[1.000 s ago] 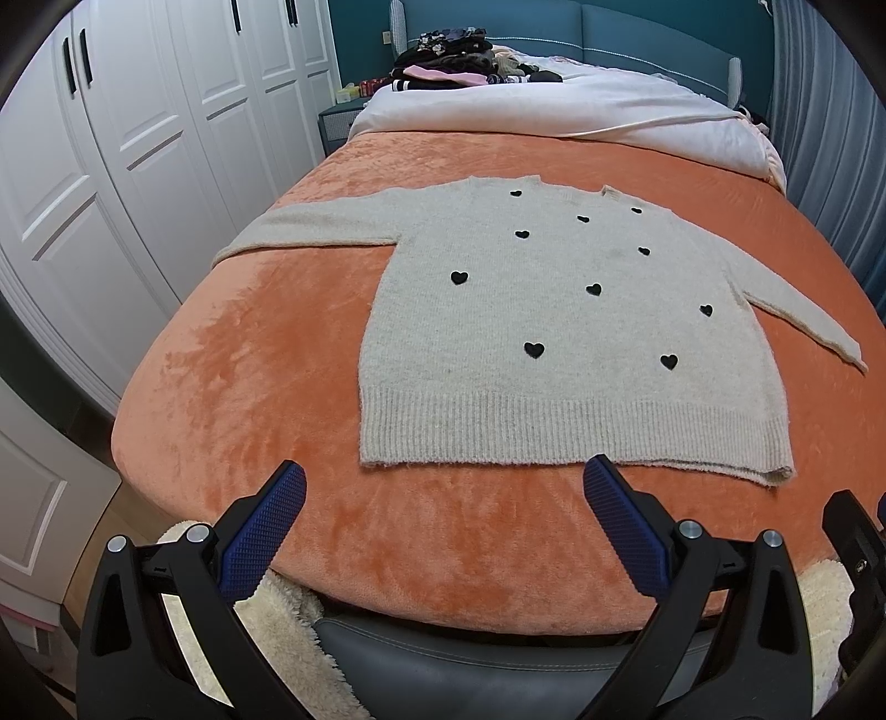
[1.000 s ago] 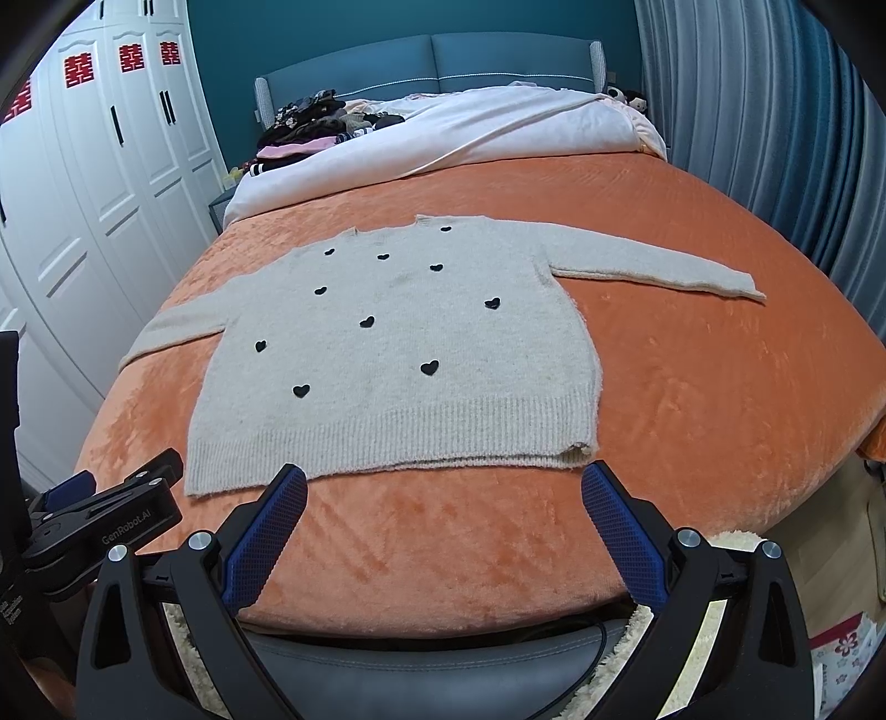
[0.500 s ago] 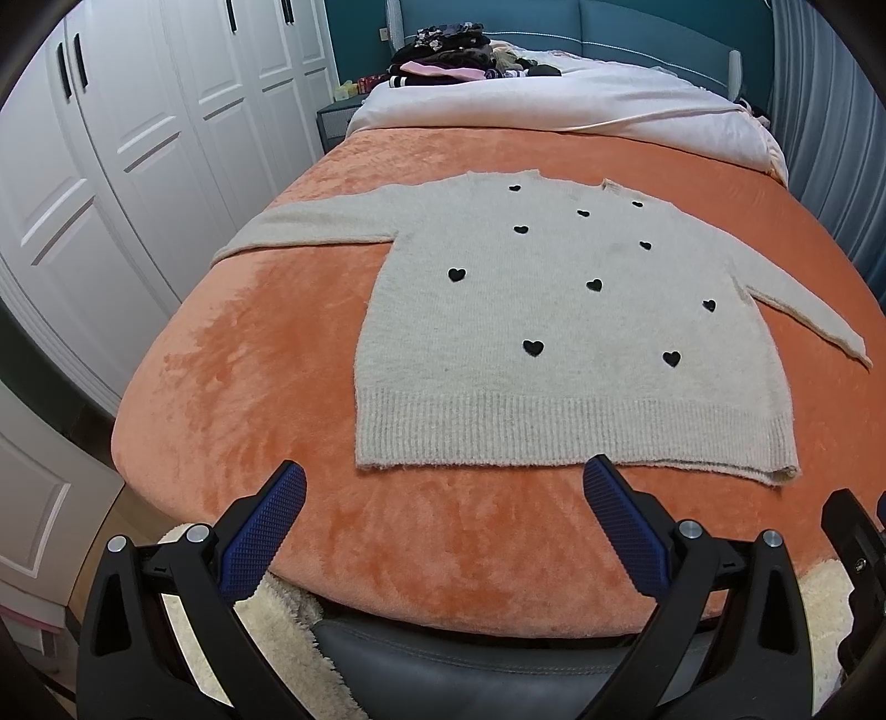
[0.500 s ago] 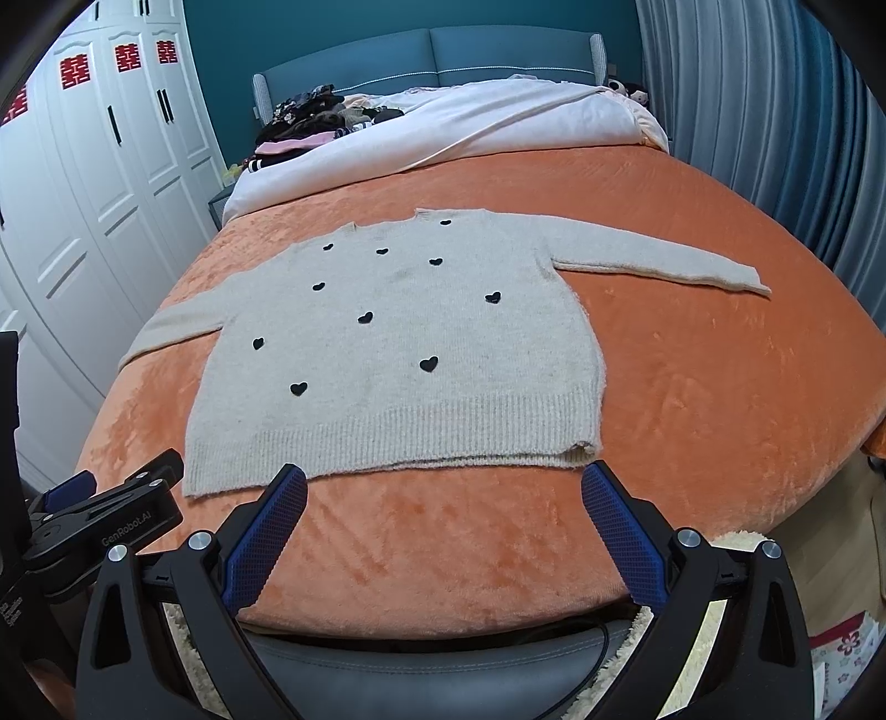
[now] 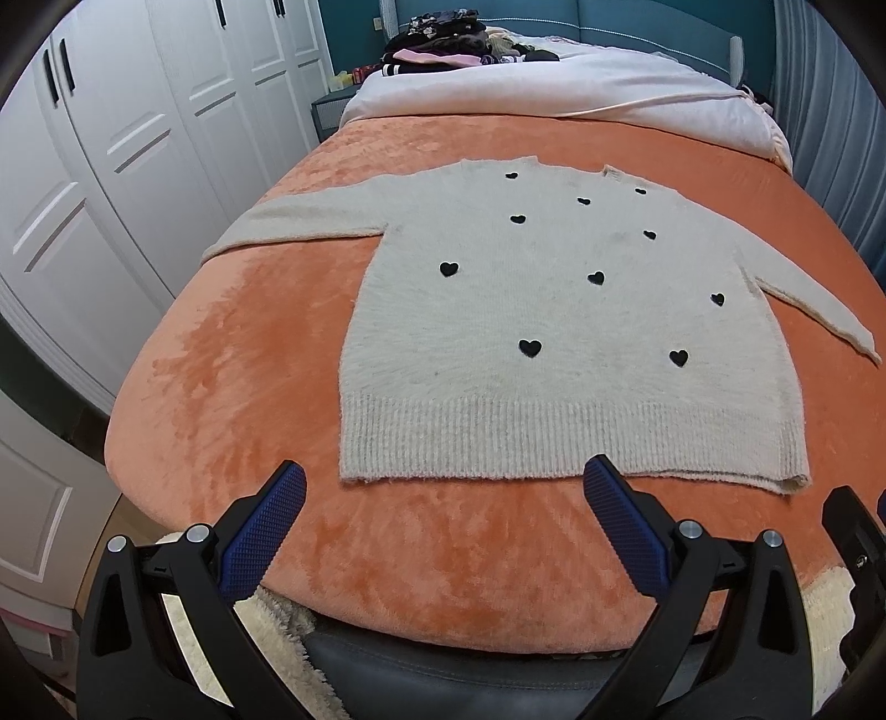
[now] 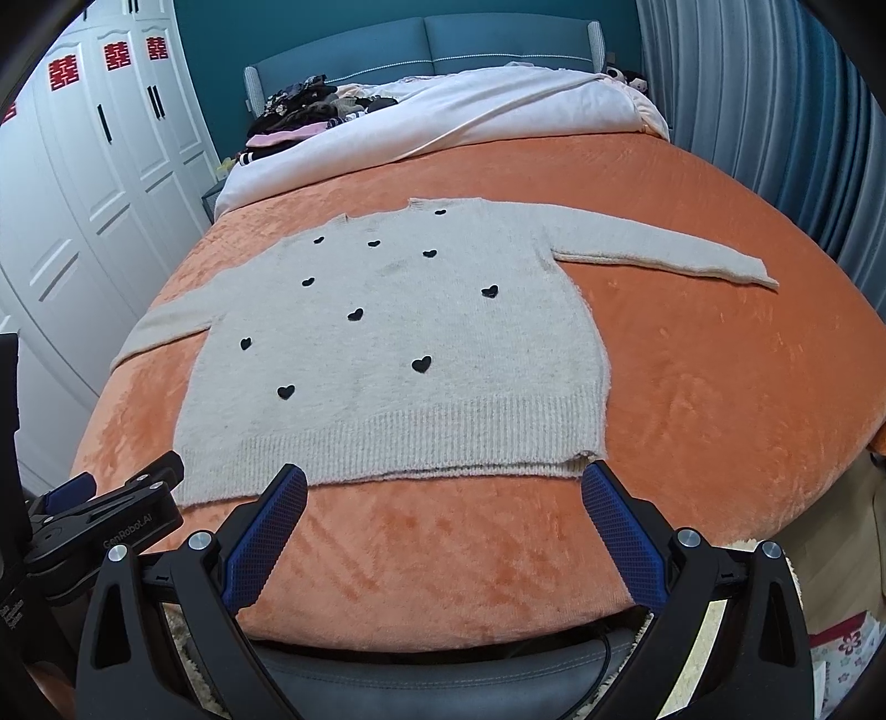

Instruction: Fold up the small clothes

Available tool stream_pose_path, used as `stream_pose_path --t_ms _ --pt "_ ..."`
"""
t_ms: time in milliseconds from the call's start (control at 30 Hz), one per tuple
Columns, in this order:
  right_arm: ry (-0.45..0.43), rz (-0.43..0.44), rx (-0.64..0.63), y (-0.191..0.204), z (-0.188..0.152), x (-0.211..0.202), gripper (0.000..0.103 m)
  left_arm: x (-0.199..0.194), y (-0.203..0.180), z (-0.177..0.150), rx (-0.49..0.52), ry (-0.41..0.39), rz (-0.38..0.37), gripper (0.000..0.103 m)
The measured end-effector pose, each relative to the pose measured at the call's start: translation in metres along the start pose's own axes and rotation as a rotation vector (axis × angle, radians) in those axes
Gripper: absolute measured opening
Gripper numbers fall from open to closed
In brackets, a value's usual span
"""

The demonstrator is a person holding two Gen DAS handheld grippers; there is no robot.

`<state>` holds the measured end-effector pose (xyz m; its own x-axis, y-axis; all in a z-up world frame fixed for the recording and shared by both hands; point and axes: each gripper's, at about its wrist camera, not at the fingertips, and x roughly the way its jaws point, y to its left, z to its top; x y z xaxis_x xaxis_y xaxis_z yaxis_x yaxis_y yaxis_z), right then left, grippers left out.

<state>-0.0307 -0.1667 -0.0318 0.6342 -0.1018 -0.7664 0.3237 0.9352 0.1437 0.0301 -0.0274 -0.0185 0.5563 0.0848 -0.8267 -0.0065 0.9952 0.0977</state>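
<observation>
Here the left gripper (image 5: 443,498) stands wide apart, its blue ribbed pads (image 5: 260,540) holding nothing and touching nothing; it hangs over the near edge of the bed (image 5: 221,343). The right gripper (image 6: 440,498) is likewise spread wide and empty, pads (image 6: 623,540) clear of the cloth.

Writing: in the right wrist view the left gripper's black body (image 6: 105,518) shows at 8 o'clock, printed "GenRobot.AI" in grey. Red paper double-happiness characters (image 6: 117,55) are stuck on the white wardrobe doors (image 6: 83,194) at 10 o'clock.

Sweater (image 5: 554,332): beige, fuzzy knit, small black hearts (image 5: 530,347) scattered over the front. It lies flat and face up on the orange blanket (image 6: 720,360), both sleeves spread outward, ribbed hem (image 5: 554,437) toward the grippers, neckline away at 12 o'clock.

- Left wrist view: hem sits just beyond the fingertips; the hem's left corner falls between the two pads, the right pad's tip overlaps the hem line in the frame. Contact cannot be told.
- Right wrist view: sweater (image 6: 398,343) at 12 o'clock, its right hem corner (image 6: 587,459) just beside the right pad's tip; right sleeve (image 6: 664,252) runs toward 2 o'clock.

Far end of the bed, 12 o'clock: white duvet (image 6: 470,111), a pile of dark clothes (image 6: 299,111), blue headboard (image 6: 387,44).
</observation>
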Motion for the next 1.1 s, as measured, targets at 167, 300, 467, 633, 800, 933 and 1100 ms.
stream_pose_path --t_ms 167,300,467,633,800,933,1100 --pt "0.018 -0.003 0.015 -0.005 0.008 0.014 0.098 0.011 -0.010 0.006 0.014 0.021 0.004 0.098" --pt "0.026 -0.005 0.024 -0.007 0.014 0.024 0.098 0.019 -0.015 0.012 0.020 0.033 0.010 0.098" --pt "0.030 -0.013 0.040 -0.017 0.022 0.039 0.098 0.031 -0.019 0.018 0.019 0.051 0.018 0.098" --pt "0.008 0.002 0.149 -0.077 0.056 0.069 0.098 0.049 -0.013 0.034 -0.041 0.094 -0.073 0.098" --pt "-0.054 -0.064 0.415 -0.211 0.111 0.110 0.098 0.064 0.002 0.064 -0.151 0.064 -0.106 0.098" --pt "-0.067 -0.102 0.549 -0.310 0.148 0.157 0.098 0.077 -0.001 0.085 -0.138 0.037 -0.091 0.098" --pt "-0.050 -0.054 0.828 -0.407 0.164 0.217 0.098 0.091 -0.013 0.104 -0.156 0.015 -0.130 0.098"
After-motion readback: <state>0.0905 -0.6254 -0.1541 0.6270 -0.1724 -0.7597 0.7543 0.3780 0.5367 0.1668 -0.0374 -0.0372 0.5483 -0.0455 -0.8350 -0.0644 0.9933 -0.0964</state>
